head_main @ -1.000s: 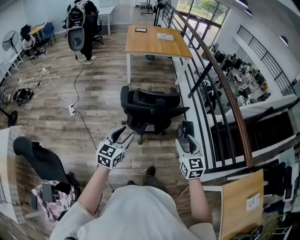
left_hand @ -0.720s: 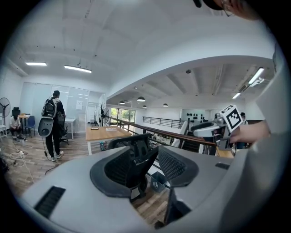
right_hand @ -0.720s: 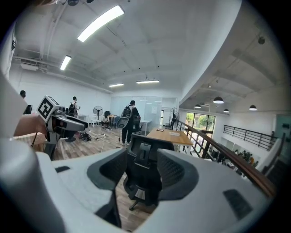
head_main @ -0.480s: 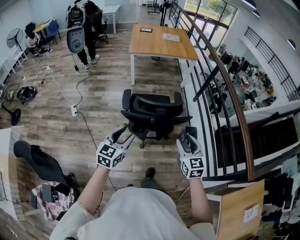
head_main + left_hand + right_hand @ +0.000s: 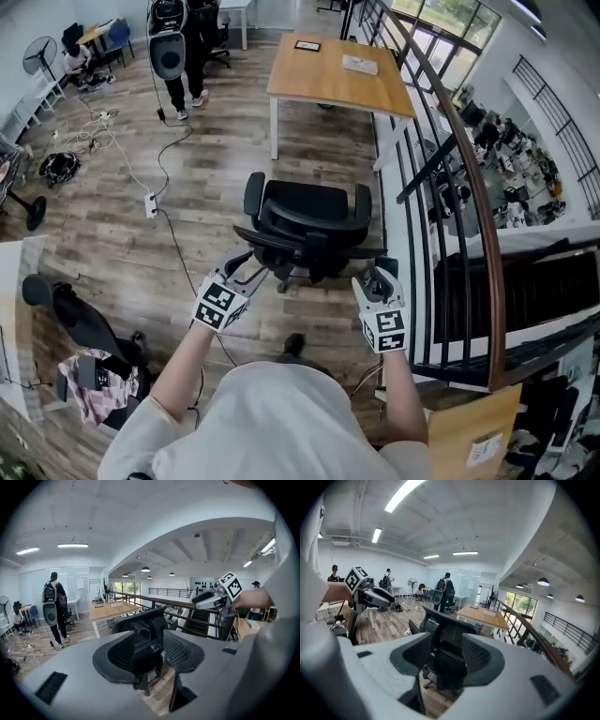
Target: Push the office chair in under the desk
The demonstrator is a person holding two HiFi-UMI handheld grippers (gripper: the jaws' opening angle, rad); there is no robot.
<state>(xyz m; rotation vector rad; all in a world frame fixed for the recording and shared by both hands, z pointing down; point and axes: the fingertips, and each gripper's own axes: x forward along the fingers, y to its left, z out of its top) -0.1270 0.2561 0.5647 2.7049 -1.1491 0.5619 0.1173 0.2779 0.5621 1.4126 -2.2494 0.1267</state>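
The black office chair (image 5: 309,223) stands on the wood floor with its backrest towards me, a little short of the wooden desk (image 5: 339,77) at the far side. My left gripper (image 5: 251,268) is open just behind the backrest's left end. My right gripper (image 5: 379,277) is open behind its right end. Neither holds anything, and I cannot tell whether either one touches the chair. In the left gripper view the chair (image 5: 143,641) shows between the open jaws, with the desk (image 5: 111,608) beyond. The right gripper view frames the chair (image 5: 449,646) and the desk (image 5: 482,615) the same way.
A black railing with a wooden handrail (image 5: 448,141) runs along the right of the chair and desk. A person with a backpack (image 5: 174,45) stands at the far left. Another black chair (image 5: 77,317) is at my left. Cables and a power strip (image 5: 150,204) lie on the floor.
Both grippers have moved forward and slightly down, from well behind the chair to close behind its backrest. The jaws stay open. The chair looks unmoved relative to the desk.
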